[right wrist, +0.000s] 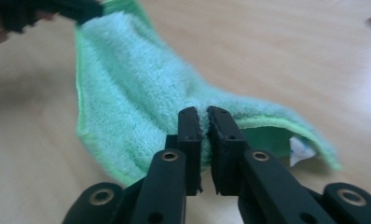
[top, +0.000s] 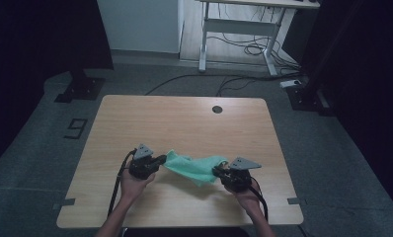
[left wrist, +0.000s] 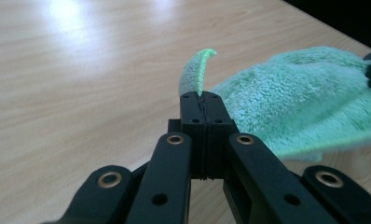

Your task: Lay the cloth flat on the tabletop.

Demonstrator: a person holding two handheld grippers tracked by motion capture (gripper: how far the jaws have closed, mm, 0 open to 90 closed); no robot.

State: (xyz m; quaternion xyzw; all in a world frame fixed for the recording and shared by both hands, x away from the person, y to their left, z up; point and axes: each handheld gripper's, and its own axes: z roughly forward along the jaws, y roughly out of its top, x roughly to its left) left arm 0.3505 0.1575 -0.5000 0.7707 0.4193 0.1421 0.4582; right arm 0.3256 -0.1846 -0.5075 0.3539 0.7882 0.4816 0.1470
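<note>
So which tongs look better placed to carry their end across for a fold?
Left, probably. The left tongs pinch a thin corner of the green cloth, easy to carry over. The right tongs clamp a thick bunched fold.

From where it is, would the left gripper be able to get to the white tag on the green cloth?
Probably not yet. The left gripper is shut on the green cloth at its far end, while the white tag sits beside the right gripper, so it would have to let go first.

Grey carpet floor (top: 31, 148), white-legged desk (top: 244, 29) at back, black cables (top: 249, 47) beneath, pale wall panel (top: 137, 24), dim light.
</note>
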